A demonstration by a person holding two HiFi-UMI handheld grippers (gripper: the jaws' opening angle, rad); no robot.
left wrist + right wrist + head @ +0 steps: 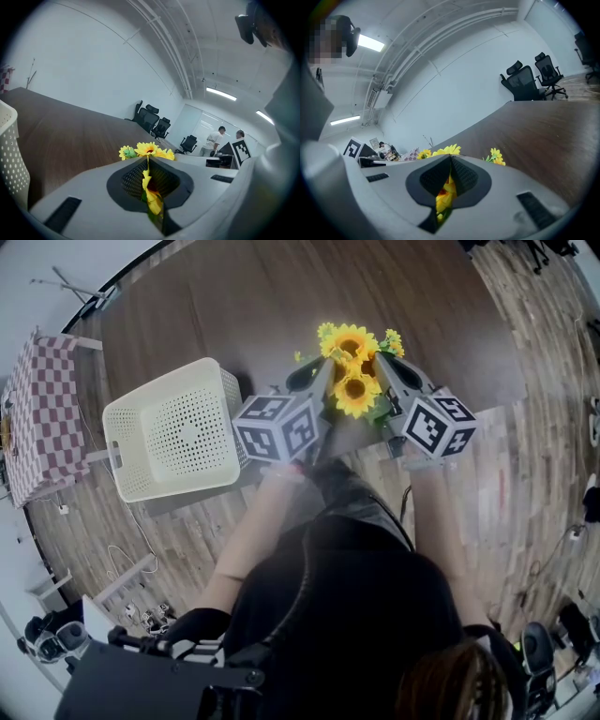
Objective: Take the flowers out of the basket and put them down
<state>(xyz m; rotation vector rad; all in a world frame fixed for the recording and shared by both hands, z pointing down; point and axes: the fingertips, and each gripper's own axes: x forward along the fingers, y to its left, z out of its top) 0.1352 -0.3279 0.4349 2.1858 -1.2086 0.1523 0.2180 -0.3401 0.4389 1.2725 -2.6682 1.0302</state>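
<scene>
Left gripper (147, 164) and right gripper (450, 161) each clamp the flowers (354, 371) above the table (234, 306). Risk: uneven release tips or scatters the bunch.

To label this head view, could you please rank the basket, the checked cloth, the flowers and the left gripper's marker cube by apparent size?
1. basket
2. checked cloth
3. flowers and left marker cube: about alike; the cube is nearer the camera, so unranked.
</scene>
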